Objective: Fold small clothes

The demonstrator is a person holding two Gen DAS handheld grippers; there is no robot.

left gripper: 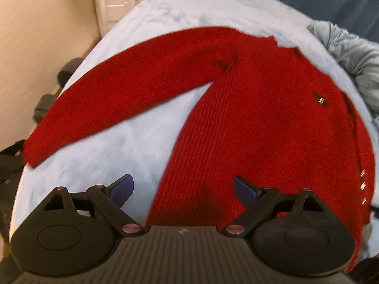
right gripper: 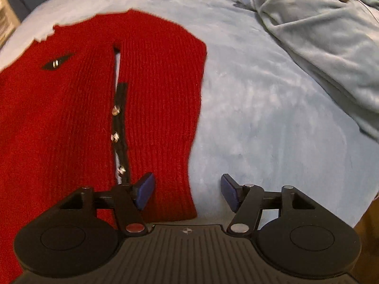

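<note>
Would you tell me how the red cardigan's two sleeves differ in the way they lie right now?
The left sleeve stretches out sideways from the body, flat on the light blue blanket. The right sleeve lies straight down alongside the body, next to the dark button strip. Both are the same red ribbed knit and lie flat.

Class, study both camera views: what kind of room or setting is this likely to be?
Probably a bedroom: a red knitted cardigan lies spread on a soft pale blue bedspread, with a rumpled blanket heaped beside it.
</note>
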